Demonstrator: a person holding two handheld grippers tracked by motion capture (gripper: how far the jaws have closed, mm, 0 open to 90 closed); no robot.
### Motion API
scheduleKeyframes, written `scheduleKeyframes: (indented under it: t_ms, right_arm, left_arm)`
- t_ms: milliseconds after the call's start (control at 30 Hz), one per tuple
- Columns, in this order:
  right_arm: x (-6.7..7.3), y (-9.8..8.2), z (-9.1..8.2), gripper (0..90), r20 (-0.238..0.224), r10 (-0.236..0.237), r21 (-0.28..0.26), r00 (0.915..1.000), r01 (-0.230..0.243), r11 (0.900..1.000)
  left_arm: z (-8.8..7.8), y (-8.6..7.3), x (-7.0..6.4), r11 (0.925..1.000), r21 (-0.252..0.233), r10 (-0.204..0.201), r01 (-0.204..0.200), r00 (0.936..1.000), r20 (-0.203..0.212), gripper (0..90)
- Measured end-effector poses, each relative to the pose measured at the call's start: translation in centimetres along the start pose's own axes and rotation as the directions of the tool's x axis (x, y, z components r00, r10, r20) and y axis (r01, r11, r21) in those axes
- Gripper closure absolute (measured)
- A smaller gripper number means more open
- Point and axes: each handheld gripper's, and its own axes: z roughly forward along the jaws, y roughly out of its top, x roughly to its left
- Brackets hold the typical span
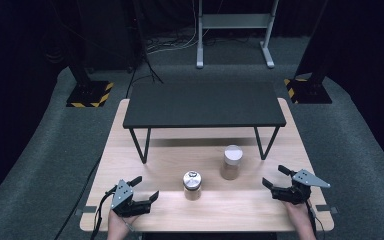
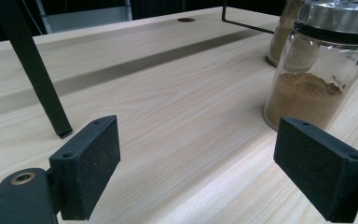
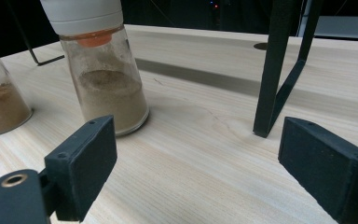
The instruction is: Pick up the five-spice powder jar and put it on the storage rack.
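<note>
Two glass jars of brown powder stand near the middle of the wooden table (image 1: 130,160). One jar has a metal lid (image 1: 192,185) (image 2: 313,74); the other, with a white cap (image 1: 231,162) (image 3: 103,70), stands behind and to its right. My left gripper (image 1: 145,189) (image 2: 200,168) rests open at the front left, nothing between its jaws, the metal-lid jar ahead to its right. My right gripper (image 1: 275,177) (image 3: 205,172) is open at the front right, empty, with the white-capped jar ahead to its left.
A low black shelf on thin metal legs (image 1: 203,104) spans the back half of the table; one leg (image 2: 32,70) stands ahead of the left gripper, another (image 3: 275,70) ahead of the right. Bare wood lies between the two grippers in front of the jars.
</note>
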Motion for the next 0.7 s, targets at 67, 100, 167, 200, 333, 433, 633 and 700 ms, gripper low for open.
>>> scheduleKeyframes:
  t_ms: [67,100,167,200,333,433,633,700]
  right_arm:
    - [0.05,0.0,0.0,9.5,0.002,-0.002,0.0,1.0,0.002,1.0]
    - [0.05,0.0,0.0,9.5,0.002,-0.002,0.0,1.0,0.002,1.0]
    - [0.06,0.05,0.03,9.5,0.003,-0.001,0.003,1.0,0.001,1.0]
    - [0.1,0.06,0.04,9.5,0.004,-0.002,0.003,1.0,0.002,1.0]
    - [0.19,0.08,0.04,9.5,0.007,-0.006,0.005,1.0,0.006,1.0]
    - [0.2,-0.01,-0.03,9.5,0.007,-0.004,0.0,1.0,0.004,1.0]
    - [0.31,-0.12,-0.12,9.5,0.01,-0.005,-0.005,0.9999,0.005,1.0]
    - [0.28,-0.17,-0.14,9.4,0.01,-0.004,-0.007,0.9999,0.004,1.0]
  left_arm:
    - [0.0,0.0,0.04,1.0,0.0,-0.004,0.004,1.0,0.002,14.4]
    - [0.0,0.0,0.04,1.0,0.0,-0.004,0.004,1.0,0.002,14.3]
    - [0.03,0.02,0.18,1.0,0.001,-0.008,0.008,0.9999,0.007,14.2]
    - [0.04,0.04,0.23,1.0,0.003,-0.01,0.01,0.9999,0.009,13.9]
    - [0.03,0.0,0.24,1.0,0.0,-0.007,0.007,0.9999,0.011,13.8]
    - [0.04,0.04,0.31,1.0,0.002,-0.009,0.009,0.9999,0.014,13.8]
    - [0.11,-0.1,0.24,0.9998,-0.008,-0.018,0.018,0.9997,0.018,14.2]
    - [0.2,0.0,0.15,1.0,-0.004,-0.005,0.005,0.9996,0.027,14.1]
